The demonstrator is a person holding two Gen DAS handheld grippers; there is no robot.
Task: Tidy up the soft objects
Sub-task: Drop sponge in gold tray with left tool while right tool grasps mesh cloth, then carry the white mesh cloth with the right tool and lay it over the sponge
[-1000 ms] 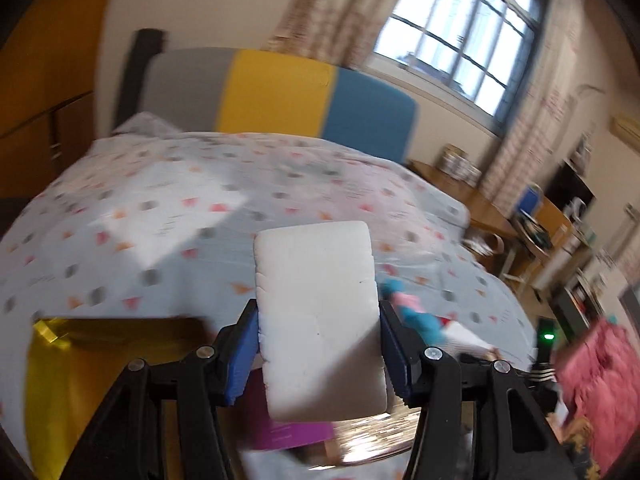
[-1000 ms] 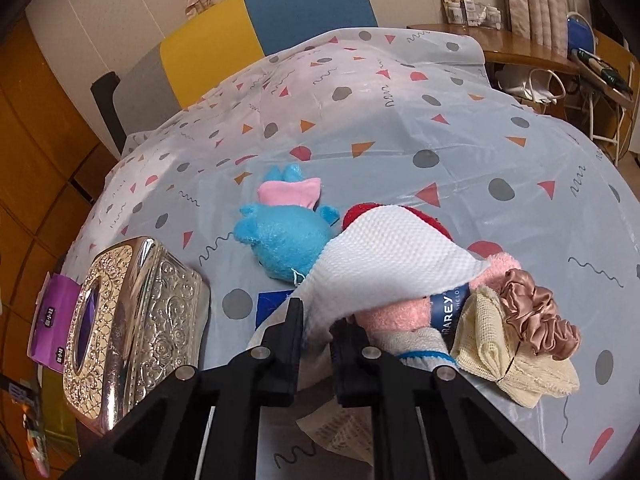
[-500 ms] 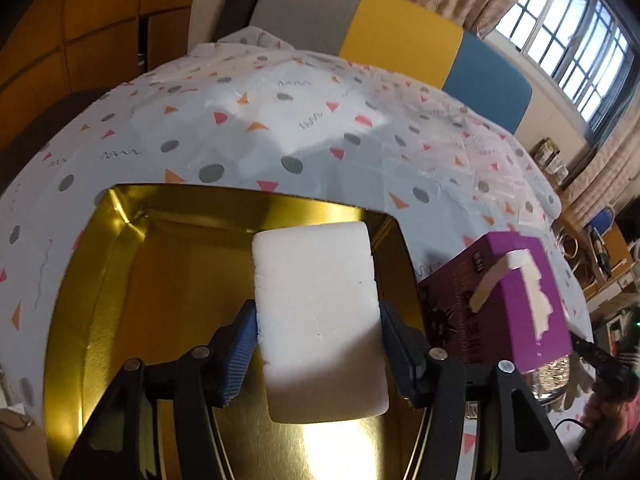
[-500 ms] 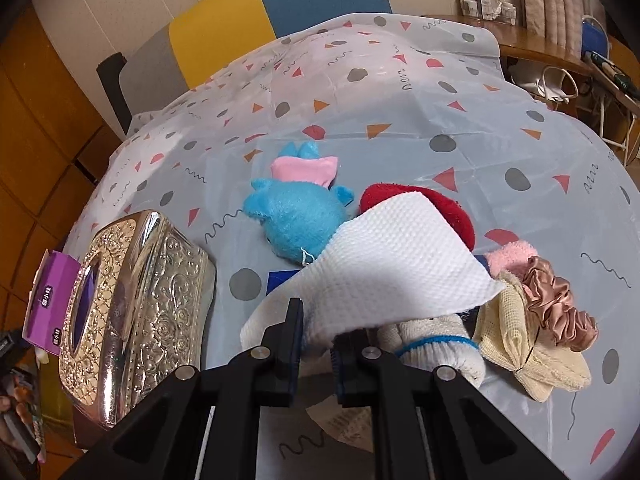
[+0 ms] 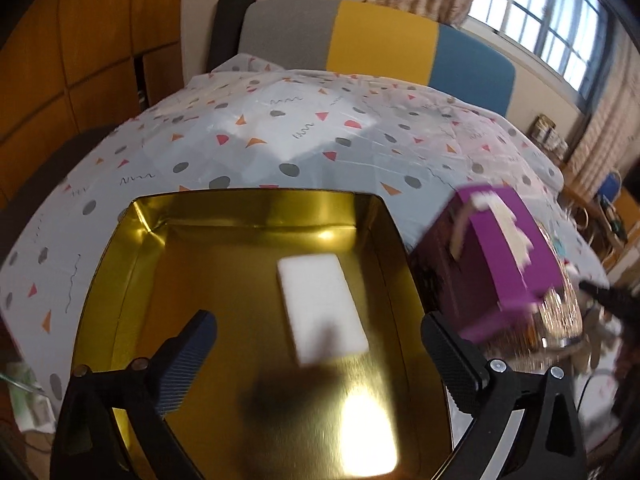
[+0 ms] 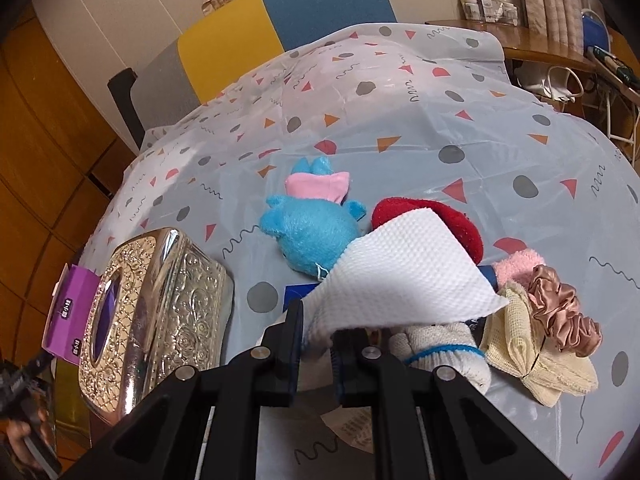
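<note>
Left wrist view: the left gripper (image 5: 318, 350) is seen spread wide, its jaws opening, above a gold tin (image 5: 256, 208) set on a patterned tablecloth (image 5: 320, 148). A white sponge block (image 5: 322, 314) is framed between the two fingers but is touched by neither pad; it appears blurred, and whether it is resting on the tin's floor or is in the air cannot be told. A purple tissue box (image 5: 504, 264) is placed just beside the tin at three o'clock. A grey, yellow and blue headboard (image 5: 376, 46) is shown at twelve o'clock beyond the cloth.

Right wrist view: the right gripper (image 6: 318, 344) is pressed nearly together, and a white textured cloth (image 6: 404, 276) is pinched by one corner between its fingers, the rest being fanned out toward one o'clock. Behind the cloth, a blue plush toy (image 6: 310, 228) is laid at eleven o'clock and a red plush item (image 6: 452, 216) at one o'clock, the two close together. At three o'clock of the gripper, a white sock with a blue band (image 6: 444, 350), a cream mesh cloth (image 6: 532, 360), a bronze satin scrunchie (image 6: 560, 308) and a pink fuzzy piece (image 6: 516, 262) are heaped. An embossed silver tissue case (image 6: 160, 320) is stood at nine o'clock.
</note>
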